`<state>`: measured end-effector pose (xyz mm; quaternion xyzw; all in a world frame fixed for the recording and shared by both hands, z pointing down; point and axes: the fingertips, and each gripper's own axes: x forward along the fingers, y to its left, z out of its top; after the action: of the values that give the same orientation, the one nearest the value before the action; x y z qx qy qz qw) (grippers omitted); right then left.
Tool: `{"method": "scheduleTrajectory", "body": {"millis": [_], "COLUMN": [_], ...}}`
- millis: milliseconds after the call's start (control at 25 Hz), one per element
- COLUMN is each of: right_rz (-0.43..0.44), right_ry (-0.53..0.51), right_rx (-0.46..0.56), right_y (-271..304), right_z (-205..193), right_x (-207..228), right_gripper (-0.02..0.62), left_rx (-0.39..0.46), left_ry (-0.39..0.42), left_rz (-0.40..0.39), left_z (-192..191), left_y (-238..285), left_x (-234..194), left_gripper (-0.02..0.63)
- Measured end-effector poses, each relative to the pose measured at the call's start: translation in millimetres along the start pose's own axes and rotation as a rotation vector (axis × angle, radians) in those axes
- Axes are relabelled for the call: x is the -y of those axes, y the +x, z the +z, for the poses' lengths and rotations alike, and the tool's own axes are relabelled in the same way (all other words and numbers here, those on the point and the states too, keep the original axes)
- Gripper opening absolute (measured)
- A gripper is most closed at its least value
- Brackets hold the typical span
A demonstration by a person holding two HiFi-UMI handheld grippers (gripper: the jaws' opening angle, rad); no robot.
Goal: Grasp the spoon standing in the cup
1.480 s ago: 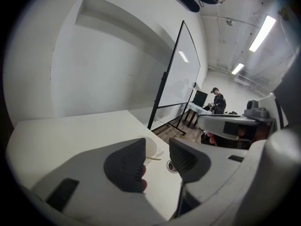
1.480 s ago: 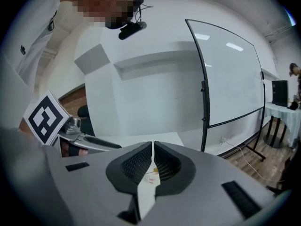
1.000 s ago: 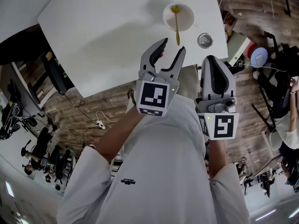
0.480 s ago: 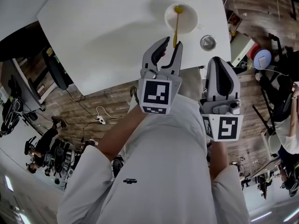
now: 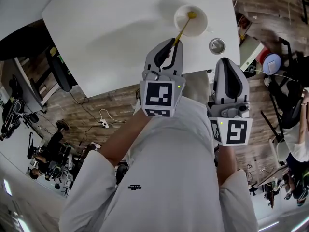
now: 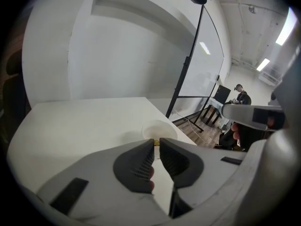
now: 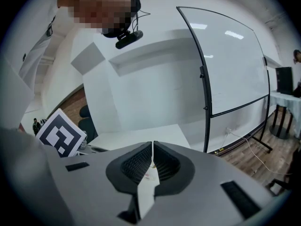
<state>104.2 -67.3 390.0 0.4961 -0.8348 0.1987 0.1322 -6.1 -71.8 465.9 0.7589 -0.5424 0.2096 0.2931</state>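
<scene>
A white cup (image 5: 201, 25) stands on the white table (image 5: 111, 33) near its far right corner, with a yellow spoon (image 5: 184, 27) leaning out of it toward me. My left gripper (image 5: 175, 42) reaches over the table's near edge. Its jaws are closing, and they pinch the end of the spoon's handle. In the left gripper view a sliver of the yellow spoon (image 6: 156, 141) shows at the tips of that gripper (image 6: 156, 143), with the cup (image 6: 160, 127) just beyond. My right gripper (image 5: 228, 62) hangs off the table edge, shut and empty; its own view shows that gripper (image 7: 153, 150) with its pads together.
A small round metal lid (image 5: 217, 46) lies on the table right of the cup, close to the edge. A wheeled whiteboard (image 6: 193, 74) stands past the table. Chairs, cables and a blue object (image 5: 269, 61) sit on the wooden floor.
The left gripper's jaws went from wide open to nearly together on the spoon handle. The spoon tipped so its handle now slants toward the lower left. The right gripper barely moved.
</scene>
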Motion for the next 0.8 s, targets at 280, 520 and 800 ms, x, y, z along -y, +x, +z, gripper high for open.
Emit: {"method": "scheduleTrajectory", "body": {"millis": [280,520,800], "right_rz": [-0.002,-0.005,-0.011], "right_ry": [-0.011,-0.02,-0.034], "right_rx": [0.018,0.049,0.091], "right_y": [1,-3,-12], "right_z": [12,28,54], "right_x": [-6,-15,-26], "right_gripper": [0.005,0.005,0.005], "left_rx": [0.018,0.047,0.083], "left_ry": [0.007,0.017,0.053], "left_rz": [-0.011,-0.037,-0.076], "left_z": [13,30,57], "left_y": [-9,-27,-57], "left_x": [-4,-3,0], "left_gripper": [0.037,0.037,0.035]}}
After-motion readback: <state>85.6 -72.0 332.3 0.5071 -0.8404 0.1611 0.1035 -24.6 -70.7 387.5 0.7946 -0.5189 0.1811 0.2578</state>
